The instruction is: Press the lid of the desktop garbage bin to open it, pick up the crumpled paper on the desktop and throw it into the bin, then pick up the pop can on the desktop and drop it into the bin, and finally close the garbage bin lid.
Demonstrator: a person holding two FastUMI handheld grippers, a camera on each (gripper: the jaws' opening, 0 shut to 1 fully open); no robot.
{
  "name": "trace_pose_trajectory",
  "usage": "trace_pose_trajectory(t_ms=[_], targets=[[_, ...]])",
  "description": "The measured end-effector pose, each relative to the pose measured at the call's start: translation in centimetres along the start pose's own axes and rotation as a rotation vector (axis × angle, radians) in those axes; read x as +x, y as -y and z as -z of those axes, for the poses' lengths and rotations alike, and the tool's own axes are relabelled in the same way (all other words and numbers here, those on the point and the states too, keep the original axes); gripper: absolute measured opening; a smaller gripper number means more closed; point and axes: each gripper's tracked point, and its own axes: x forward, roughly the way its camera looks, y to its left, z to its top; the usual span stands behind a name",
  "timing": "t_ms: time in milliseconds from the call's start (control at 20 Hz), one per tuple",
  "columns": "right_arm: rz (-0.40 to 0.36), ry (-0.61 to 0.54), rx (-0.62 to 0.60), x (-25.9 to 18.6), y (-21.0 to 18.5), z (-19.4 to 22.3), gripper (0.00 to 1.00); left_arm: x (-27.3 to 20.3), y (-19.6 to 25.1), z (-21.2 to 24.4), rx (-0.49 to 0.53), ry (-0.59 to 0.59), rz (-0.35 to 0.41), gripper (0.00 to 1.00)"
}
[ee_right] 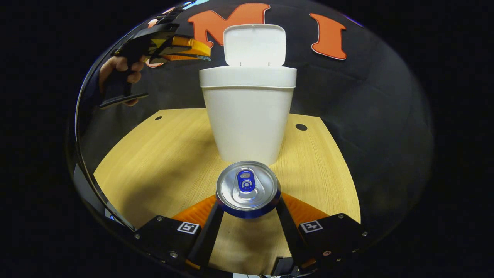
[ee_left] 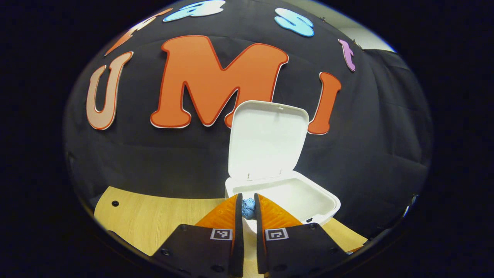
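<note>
The white bin (ee_left: 332, 204) stands with its lid (ee_left: 266, 139) swung upright. My left gripper (ee_left: 248, 199) is shut on a small blue crumpled paper (ee_left: 248, 209), held just before the bin's near rim. In the right gripper view the bin (ee_right: 247, 116) rises at the table's middle with the lid (ee_right: 254, 44) up. A pop can (ee_right: 247, 187), silver top with a blue tab, sits between the fingers of my right gripper (ee_right: 247, 197), which press on both its sides. The left gripper (ee_right: 206, 54), held by a hand (ee_right: 115, 69), hovers at the bin's upper left.
The wooden table (ee_right: 162, 162) has round holes (ee_right: 301, 127) near its far corners. Black cloth wall stands close behind the bin. The table edge (ee_left: 115, 208) curves at the left.
</note>
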Motion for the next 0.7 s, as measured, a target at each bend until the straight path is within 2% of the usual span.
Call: trace_pose_trajectory(t_ms=[150,400,450,600,650,700], targets=[[0.013,0.020,0.010,-0.2,0.8,-1.1,0.80,1.0,1.4,-0.1,0.013,0.009,0.039,0.17],[0.030,0.067,0.018,-1.0,1.7,-3.8,0.80,2.0,2.7,0.5,0.058,-0.004,0.091,0.24],[0.035,0.076,0.015,-1.3,1.8,-4.4,0.80,2.0,2.7,0.6,0.055,-0.007,0.094,0.31],[0.033,0.106,0.003,-1.4,2.1,-6.6,0.80,1.9,2.3,0.9,0.054,-0.015,0.086,0.39],[0.035,0.112,-0.004,-1.3,2.0,-7.1,0.80,1.8,2.1,1.0,0.053,-0.015,0.088,0.51],[0.036,0.121,-0.012,-1.2,2.1,-7.8,0.80,1.5,2.2,1.1,0.049,-0.013,0.100,0.56]])
